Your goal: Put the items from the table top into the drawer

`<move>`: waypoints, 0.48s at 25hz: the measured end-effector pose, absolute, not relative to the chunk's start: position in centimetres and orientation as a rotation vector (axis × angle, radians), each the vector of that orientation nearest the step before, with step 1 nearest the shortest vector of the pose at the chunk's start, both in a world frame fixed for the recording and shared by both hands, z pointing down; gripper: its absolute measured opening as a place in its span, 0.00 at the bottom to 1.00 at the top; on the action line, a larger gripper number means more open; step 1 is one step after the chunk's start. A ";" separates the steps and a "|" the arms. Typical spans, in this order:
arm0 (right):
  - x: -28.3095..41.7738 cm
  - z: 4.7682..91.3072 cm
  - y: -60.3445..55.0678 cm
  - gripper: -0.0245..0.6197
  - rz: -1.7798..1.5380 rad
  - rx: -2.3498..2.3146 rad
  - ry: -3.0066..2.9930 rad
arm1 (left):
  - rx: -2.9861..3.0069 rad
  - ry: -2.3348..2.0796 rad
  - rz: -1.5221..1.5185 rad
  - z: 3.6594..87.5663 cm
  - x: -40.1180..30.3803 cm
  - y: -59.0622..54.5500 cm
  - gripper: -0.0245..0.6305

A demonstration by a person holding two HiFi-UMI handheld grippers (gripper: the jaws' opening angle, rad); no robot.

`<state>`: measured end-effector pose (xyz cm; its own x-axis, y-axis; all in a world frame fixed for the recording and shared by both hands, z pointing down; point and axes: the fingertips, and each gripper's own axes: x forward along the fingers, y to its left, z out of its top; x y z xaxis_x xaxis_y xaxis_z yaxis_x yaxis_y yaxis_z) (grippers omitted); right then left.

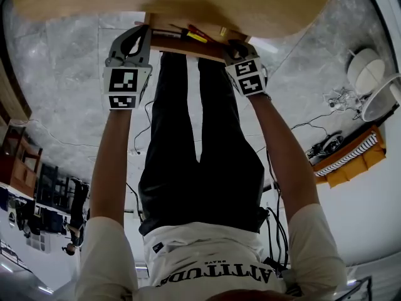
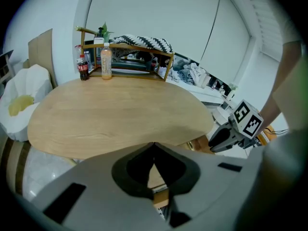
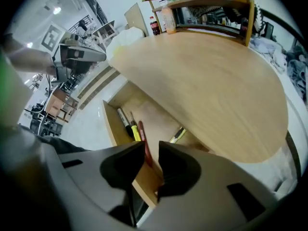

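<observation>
Wooden desk ahead; drawer open at 12 o'clock, pens lying inside. Left hand-held gripper at 11 o'clock, pressed together, holding nothing. Right hand-held gripper at 1 o'clock, slightly spread astride drawer's front rim.

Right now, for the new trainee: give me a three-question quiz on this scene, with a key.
1. True or false: the drawer under the table is pushed fully shut.
2. What lies in the drawer? A: pens. B: spoons. C: cups.
3. Fill in: the jaws of the left gripper are ___ (open or shut), with nothing between them.

Key
1. False. It stands pulled out, with its inside in plain view.
2. A.
3. Shut.
</observation>
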<state>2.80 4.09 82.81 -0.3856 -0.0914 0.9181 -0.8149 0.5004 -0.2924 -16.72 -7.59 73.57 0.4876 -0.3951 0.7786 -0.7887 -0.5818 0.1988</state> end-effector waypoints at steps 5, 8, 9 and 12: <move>3.0 77.0 2.6 0.19 0.946 0.827 -1.857 | 2.220 -0.979 0.938 68.9 -16.6 -8.7 0.07; 3.4 72.8 1.6 0.17 0.933 0.879 -1.884 | 2.218 -0.984 0.930 65.9 -16.6 -8.9 0.07; 3.6 71.6 0.8 0.17 0.924 0.906 -1.896 | 2.224 -0.987 0.926 65.0 -16.7 -9.3 0.07; 4.0 67.6 -1.1 0.16 0.889 0.979 -1.926 | 2.233 -1.001 0.902 61.7 -16.8 -10.6 0.07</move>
<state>4.01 -1.05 67.62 -0.3954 -0.3105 0.8644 -0.8593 0.4574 -0.2288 -16.82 -10.59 61.75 0.5033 -0.4359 0.7461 -0.7874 -0.5871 0.1881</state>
